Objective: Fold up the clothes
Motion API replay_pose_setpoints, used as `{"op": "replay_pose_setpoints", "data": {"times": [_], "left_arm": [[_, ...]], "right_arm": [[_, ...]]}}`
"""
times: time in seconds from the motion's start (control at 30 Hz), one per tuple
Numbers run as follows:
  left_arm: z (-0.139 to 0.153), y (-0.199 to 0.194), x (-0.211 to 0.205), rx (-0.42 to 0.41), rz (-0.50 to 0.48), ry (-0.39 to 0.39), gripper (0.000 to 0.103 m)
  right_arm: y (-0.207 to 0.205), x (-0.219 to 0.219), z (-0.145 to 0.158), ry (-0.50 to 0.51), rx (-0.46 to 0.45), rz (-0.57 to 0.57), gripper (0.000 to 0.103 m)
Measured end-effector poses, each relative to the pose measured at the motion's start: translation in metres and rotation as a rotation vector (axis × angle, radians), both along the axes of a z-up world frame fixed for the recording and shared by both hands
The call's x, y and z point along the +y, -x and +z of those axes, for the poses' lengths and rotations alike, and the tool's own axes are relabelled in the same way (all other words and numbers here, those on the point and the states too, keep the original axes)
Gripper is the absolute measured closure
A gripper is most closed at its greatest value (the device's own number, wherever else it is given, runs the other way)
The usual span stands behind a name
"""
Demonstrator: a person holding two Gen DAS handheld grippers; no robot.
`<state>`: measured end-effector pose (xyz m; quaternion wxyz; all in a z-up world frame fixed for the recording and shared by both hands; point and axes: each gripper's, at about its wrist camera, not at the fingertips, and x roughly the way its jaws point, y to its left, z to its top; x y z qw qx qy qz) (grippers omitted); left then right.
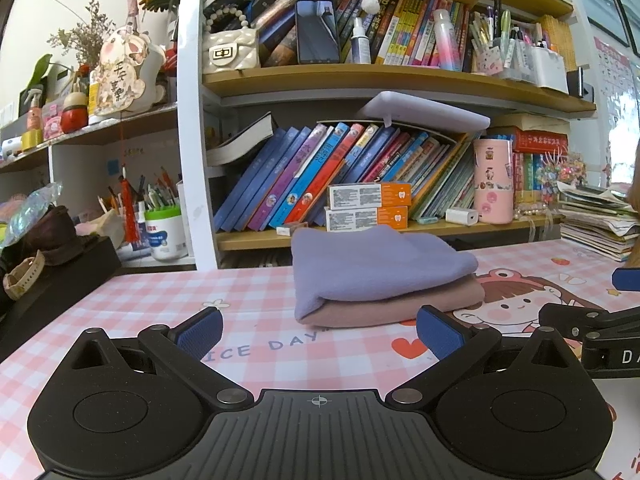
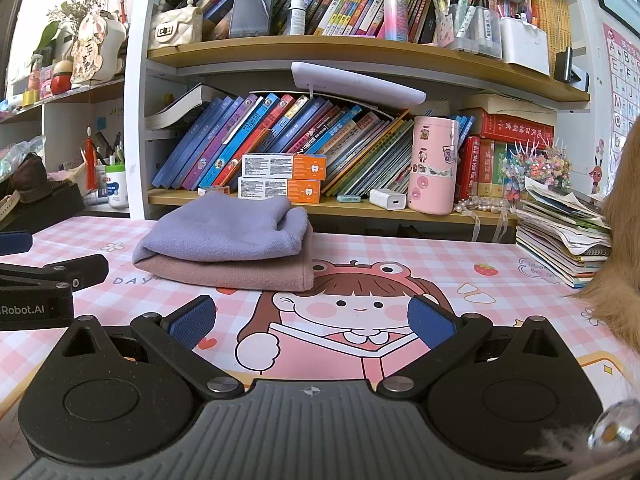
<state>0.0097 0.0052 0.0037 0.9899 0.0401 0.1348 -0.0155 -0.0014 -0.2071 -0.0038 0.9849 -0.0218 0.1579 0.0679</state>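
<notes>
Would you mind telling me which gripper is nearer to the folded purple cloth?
Left, narrowly. The left gripper sits open directly before the folded purple cloth; the right gripper, also open, sits off to its right, apart.

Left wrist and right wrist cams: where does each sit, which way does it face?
Left wrist: on the left gripper, low over the pink checked desk mat, facing the bookshelf; open jaws frame the folded purple cloth on the folded pink cloth; right gripper at right edge.
Right wrist: on the right gripper, same heading, further right; open jaws, left gripper at left edge.
Shared: cloth stack, bookshelf, mat, pink canister.
</notes>
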Motion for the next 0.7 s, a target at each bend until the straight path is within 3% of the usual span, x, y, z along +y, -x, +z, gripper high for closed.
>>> {"op": "replay_pose_setpoints", "data": {"times": [0.7], "left_arm": [[-0.0009, -0.0011, -0.0019, 0.007, -0.004, -0.004, 0.000]], "right_arm": [[0.0000, 0.0001, -0.0003, 0.000, -0.001, -0.001, 0.000]]}}
